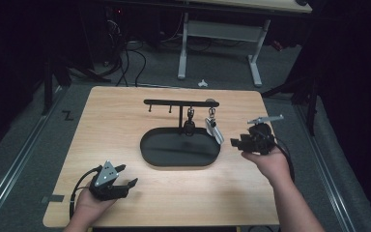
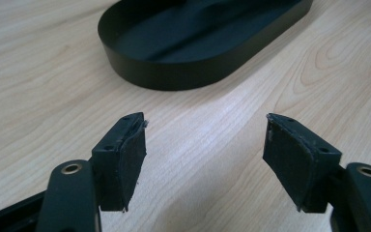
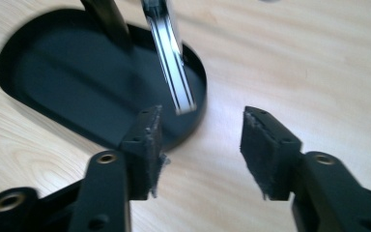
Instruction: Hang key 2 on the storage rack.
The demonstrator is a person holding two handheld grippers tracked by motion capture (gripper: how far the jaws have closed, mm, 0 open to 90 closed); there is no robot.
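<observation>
I see my right tool (image 1: pixel 237 143) at the right end of the black oval tray (image 1: pixel 149 154), tilted toward it; the right hand (image 1: pixel 270 162) grips it from behind. In the right gripper view its jaws stand apart with nothing between the pads (image 3: pixel 149 145), only bare worktop (image 3: pixel 294 63) showing through the gap. Just ahead of the left jaw in that view hangs a silvery flat tag (image 3: pixel 174 67), its lower end reaching down over the tray's rim (image 3: pixel 200 96) and stopping short of the pad, not touching it. In the high view the same tag (image 1: pixel 215 131) hangs from the right end of a black rack (image 1: pixel 181 102) whose post rises from the tray, just to the left of my right tool. A second, darker item (image 1: pixel 190 126) hangs beside the post, farther from that tool; I cannot make out what it is. My left tool (image 1: pixel 127 176) sits near the worktop's front left corner, held by the left hand (image 1: pixel 89 205), well apart from the tray. In the left gripper view its jaws are spread wide with nothing held, the pads (image 2: pixel 130 159) over bare wood, and the tray's wall (image 2: pixel 174 77) lies ahead of them at a clear distance.
</observation>
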